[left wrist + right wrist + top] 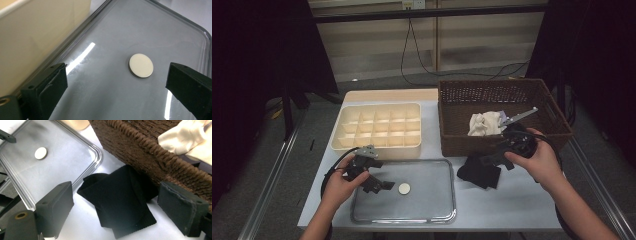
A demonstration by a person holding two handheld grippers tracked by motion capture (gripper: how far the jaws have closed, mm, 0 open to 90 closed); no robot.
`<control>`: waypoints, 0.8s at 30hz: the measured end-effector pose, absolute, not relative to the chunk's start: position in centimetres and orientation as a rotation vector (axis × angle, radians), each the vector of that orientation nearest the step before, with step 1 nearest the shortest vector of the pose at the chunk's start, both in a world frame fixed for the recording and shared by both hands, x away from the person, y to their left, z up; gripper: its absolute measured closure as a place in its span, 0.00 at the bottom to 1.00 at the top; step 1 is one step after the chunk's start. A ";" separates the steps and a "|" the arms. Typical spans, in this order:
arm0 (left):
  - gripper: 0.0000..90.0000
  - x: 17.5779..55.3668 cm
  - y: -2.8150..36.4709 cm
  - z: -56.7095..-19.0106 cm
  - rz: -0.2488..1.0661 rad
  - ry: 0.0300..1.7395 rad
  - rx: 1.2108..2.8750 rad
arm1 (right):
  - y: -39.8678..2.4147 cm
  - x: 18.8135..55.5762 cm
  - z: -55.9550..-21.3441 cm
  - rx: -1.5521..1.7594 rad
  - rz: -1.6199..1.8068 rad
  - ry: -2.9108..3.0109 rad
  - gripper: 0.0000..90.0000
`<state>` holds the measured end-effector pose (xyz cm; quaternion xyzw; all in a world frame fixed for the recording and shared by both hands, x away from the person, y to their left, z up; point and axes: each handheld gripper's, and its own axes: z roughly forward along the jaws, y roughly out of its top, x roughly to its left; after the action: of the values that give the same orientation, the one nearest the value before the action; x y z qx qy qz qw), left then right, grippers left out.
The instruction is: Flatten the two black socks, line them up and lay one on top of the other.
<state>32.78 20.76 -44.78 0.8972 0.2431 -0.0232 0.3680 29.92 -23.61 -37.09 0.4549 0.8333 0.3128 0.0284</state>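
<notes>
I am holding the right tongs spread wide over the folded black cloth, which is lying on the table just in front of the brown wicker basket and beside the corner of the clear tray. The pads are standing on either side of the cloth and not pressing it, so I judge the pick-up as not yet made. The left tongs are also spread, hovering low over the tray with the small white disc lying flat ahead of them and untouched. A pale cloth is sitting inside the basket. The cream compartment box behind the tray is looking empty in every cell I can see. So the sorting, as I read it, is barely started: the grasp, lift and placing are all left.
</notes>
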 end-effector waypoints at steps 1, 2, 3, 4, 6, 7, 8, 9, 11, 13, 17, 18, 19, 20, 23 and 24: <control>0.04 32.8 20.8 -44.8 -0.059 0.625 2.303 | -23.6 29.9 -37.2 1.399 0.961 2.573 0.15; 0.04 32.8 20.8 -44.8 -0.059 0.626 2.296 | -23.6 29.9 -37.3 1.399 0.956 2.575 0.15; 0.04 32.8 20.8 -44.8 -0.057 0.619 2.304 | -23.6 29.9 -37.5 1.387 0.961 2.576 0.15; 0.04 32.8 20.8 -44.8 -0.060 0.627 2.296 | -23.5 29.9 -37.6 1.398 0.956 2.577 0.15; 0.04 32.8 20.7 -44.8 -0.059 0.626 2.302 | -23.5 29.9 -38.0 1.394 0.960 2.580 0.16; 0.04 32.8 20.7 -44.8 -0.063 0.626 2.305 | -23.5 29.8 -38.1 1.397 0.958 2.582 0.16; 0.04 32.8 20.7 -44.8 -0.062 0.621 2.310 | -23.5 29.8 -38.3 1.397 0.962 2.581 0.16; 0.04 32.8 20.7 -44.8 -0.058 0.618 2.316 | -23.5 29.8 -38.5 1.402 0.958 2.586 0.17; 0.04 32.8 20.7 -44.8 -0.058 0.619 2.317 | -23.4 29.8 -38.8 1.407 0.947 2.585 0.17; 0.04 32.8 20.7 -44.8 -0.060 0.618 2.318 | -23.4 29.7 -39.2 1.407 0.944 2.586 0.18; 0.04 32.8 20.7 -44.8 -0.062 0.620 2.309 | -23.3 29.7 -40.1 1.400 0.940 2.592 0.21; 0.04 32.8 20.7 -44.8 -0.061 0.620 2.309 | -23.3 29.6 -40.3 1.408 0.939 2.592 0.21; 0.04 32.8 20.7 -44.9 -0.061 0.620 2.310 | -23.3 29.6 -40.5 1.405 0.939 2.596 0.21; 0.04 32.8 20.6 -44.9 -0.062 0.619 2.311 | -23.2 29.6 -40.7 1.419 0.943 2.594 0.22; 0.04 32.9 20.6 -44.9 -0.064 0.613 2.316 | -23.2 29.6 -41.0 1.421 0.957 2.594 0.26; 0.04 32.9 20.6 -44.9 -0.064 0.613 2.316 | -23.1 29.5 -41.1 1.420 0.963 2.596 0.27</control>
<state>32.87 20.62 -44.86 0.9000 0.2384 -0.0249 0.3640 29.54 -23.15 -41.11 0.4563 0.8342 0.3093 0.0150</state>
